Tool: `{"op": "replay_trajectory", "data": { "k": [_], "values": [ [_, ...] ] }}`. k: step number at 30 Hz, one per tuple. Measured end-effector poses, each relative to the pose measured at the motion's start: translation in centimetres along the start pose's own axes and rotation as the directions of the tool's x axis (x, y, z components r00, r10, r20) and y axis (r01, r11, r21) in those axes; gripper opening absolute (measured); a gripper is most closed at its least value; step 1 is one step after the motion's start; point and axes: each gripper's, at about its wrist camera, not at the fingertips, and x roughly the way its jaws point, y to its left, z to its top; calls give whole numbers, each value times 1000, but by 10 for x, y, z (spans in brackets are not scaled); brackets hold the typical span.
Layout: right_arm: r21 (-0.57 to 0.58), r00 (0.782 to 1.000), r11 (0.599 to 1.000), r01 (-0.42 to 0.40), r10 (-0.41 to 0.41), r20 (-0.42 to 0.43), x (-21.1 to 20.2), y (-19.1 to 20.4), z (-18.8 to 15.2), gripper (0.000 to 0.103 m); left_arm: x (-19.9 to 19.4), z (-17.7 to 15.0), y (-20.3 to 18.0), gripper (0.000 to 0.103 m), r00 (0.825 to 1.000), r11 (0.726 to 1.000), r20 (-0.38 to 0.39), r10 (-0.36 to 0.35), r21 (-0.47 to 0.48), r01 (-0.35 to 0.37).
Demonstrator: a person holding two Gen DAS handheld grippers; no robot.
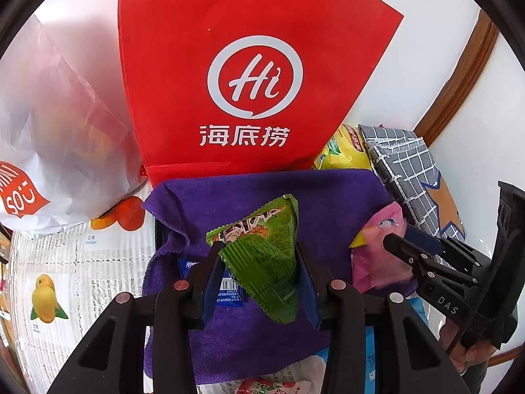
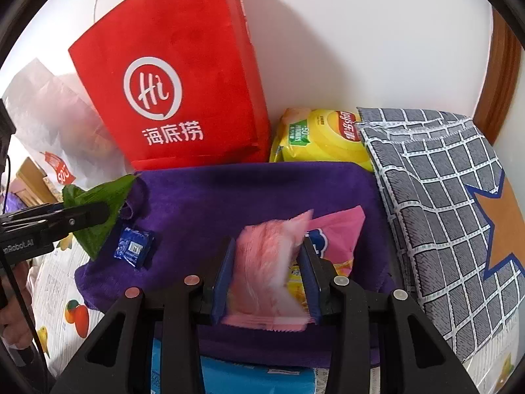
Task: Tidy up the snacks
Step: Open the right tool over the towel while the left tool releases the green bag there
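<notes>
The left tongs (image 1: 259,266) are gripping a green snack packet (image 1: 265,256) above the purple towel (image 1: 328,197), a small blue sachet (image 2: 134,245) lying just beside. The right tongs (image 2: 267,275) are clamping a pink snack packet (image 2: 262,275) over that towel. Only the right wrist view is showing the yellow chip bag (image 2: 321,141) fully, between the red bag (image 2: 183,82) and the checked cloth (image 2: 436,197).
</notes>
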Motion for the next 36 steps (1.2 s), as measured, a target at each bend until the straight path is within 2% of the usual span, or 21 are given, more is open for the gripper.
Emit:
{"op": "replay_trajectory", "data": {
  "k": [9,18,36],
  "values": [
    [-24,1000,1000,-3,3,6,-2,4,-1,39,1,-1,1,40,1000,1000,-6,2,5,-2],
    [-27,999,999,32,-31,17,-9,1,0,39,15,-4,-2,40,998,999,-56,26,24,-25],
    [-17,999,999,35,-34,38,-21,0,0,44,32,-10,-11,40,992,997,-119,47,62,-40]
  ]
}}
